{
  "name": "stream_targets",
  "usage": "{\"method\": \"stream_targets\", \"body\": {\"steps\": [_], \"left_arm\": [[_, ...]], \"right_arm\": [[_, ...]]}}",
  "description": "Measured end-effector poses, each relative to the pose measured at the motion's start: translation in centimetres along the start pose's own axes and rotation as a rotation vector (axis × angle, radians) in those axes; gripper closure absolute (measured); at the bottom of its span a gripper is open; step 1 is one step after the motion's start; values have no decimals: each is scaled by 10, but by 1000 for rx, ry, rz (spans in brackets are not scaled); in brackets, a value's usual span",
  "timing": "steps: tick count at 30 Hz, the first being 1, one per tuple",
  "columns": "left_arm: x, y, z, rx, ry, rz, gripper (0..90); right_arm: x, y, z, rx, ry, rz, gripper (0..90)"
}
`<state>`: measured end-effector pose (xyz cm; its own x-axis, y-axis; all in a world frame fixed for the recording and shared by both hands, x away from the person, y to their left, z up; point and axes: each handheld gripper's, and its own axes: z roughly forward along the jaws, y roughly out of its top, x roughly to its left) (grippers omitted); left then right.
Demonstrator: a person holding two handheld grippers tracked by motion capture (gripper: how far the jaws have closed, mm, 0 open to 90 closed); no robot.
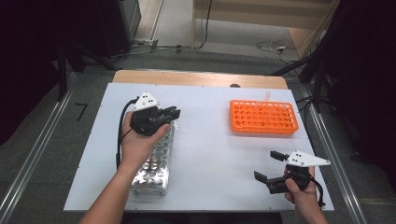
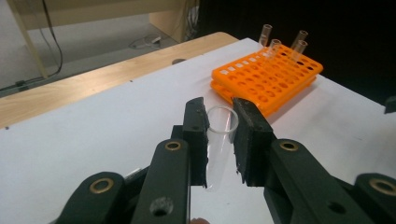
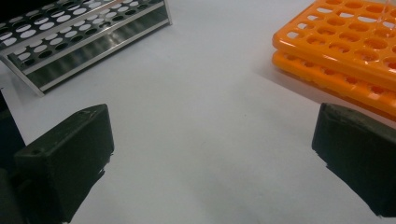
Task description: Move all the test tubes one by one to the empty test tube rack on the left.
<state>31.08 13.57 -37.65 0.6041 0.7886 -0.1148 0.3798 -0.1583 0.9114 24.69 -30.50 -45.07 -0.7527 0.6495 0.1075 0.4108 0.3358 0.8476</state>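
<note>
Above the near end of the metal rack (image 1: 156,161), at the table's left, the left gripper (image 1: 169,115) clamps a clear test tube (image 2: 218,144) between its pads, so the step in hand looks like carrying a tube between the metal rack and the orange rack (image 1: 263,116) (which already holds a few tubes at its far edge). Over by the right front corner the right gripper (image 1: 271,165) hangs with jaws wide apart, empty. Next, the tube likely needs lining up upright over a free hole.
</note>
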Motion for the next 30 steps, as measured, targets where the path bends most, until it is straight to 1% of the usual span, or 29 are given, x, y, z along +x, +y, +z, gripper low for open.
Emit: {"method": "stream_targets", "body": {"steps": [5,10,14,16,18,23,26,30], "left_arm": [[14,3,1,4,39,-9,760],[25,1,4,20,81,-14,761],[30,-1,8,32,114,-12,761],[32,-2,10,44,122,-11,760],[33,-3,13,65,139,7,760],[33,-6,21,96,141,17,760],[33,-9,28,125,141,30,759],[34,-15,37,156,146,24,759]], "right_arm": [[-1,0,-1,-3,-5,-1,0],[-2,-1,-3,-6,-7,6,0],[-3,-1,-3,-4,-11,8,0],[-2,-1,-3,3,-18,9,0],[-1,-1,-3,4,-17,11,0],[-1,-1,-3,2,-19,10,0],[-1,-1,-3,1,-20,10,0],[-1,-1,-3,2,-20,7,0]]}}
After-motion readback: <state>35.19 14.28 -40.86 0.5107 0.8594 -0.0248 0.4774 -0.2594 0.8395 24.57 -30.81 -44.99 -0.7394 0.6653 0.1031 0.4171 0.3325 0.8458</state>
